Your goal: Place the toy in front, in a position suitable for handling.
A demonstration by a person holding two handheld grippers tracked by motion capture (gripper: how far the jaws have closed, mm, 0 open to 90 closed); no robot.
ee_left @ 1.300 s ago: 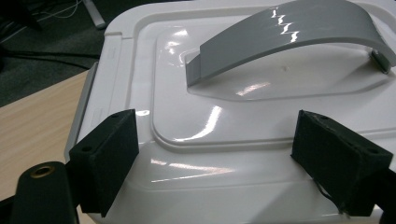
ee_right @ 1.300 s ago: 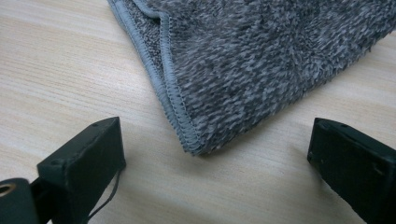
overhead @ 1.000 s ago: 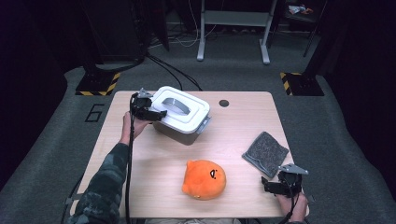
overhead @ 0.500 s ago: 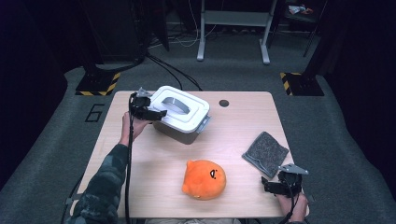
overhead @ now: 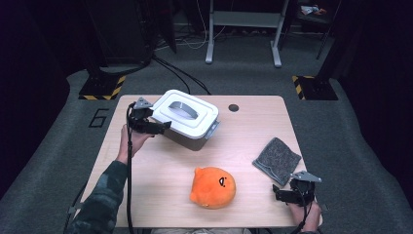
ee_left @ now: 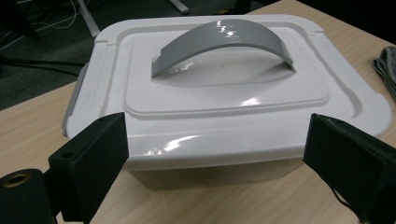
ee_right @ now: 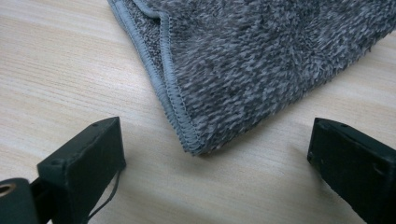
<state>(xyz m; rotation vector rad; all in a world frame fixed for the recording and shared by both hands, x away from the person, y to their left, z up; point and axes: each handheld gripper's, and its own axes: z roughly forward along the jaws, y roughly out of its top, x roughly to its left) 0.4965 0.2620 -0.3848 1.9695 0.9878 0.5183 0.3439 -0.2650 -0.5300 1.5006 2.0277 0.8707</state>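
Note:
A white lidded box [overhead: 187, 117] with a grey arched handle [ee_left: 224, 44] stands at the table's back left. My left gripper [overhead: 165, 126] hovers at the box's left side, its fingertips just off the lid's edge. In the left gripper view the box [ee_left: 224, 93] sits right in front of my left gripper [ee_left: 215, 158]. Its jaws have just been opening; they stand wide and the pads touch nothing. My right gripper [overhead: 278, 195] rests open near the front right corner. Just beyond its jaws lies a grey cloth [overhead: 276, 158], whose corner [ee_right: 187, 135] points into the gap of my right gripper [ee_right: 215, 172].
An orange plush toy [overhead: 213, 186] lies front of centre on the wooden table [overhead: 160, 195]. A dark cable hole [overhead: 234, 107] is near the back edge. The box's grey latch [overhead: 213, 130] sticks out on its right side. Stands and cables crowd the floor behind.
My left gripper has drawn back from the box's lid, a little to the left and toward the person. The right gripper, cloth and plush toy have stayed put.

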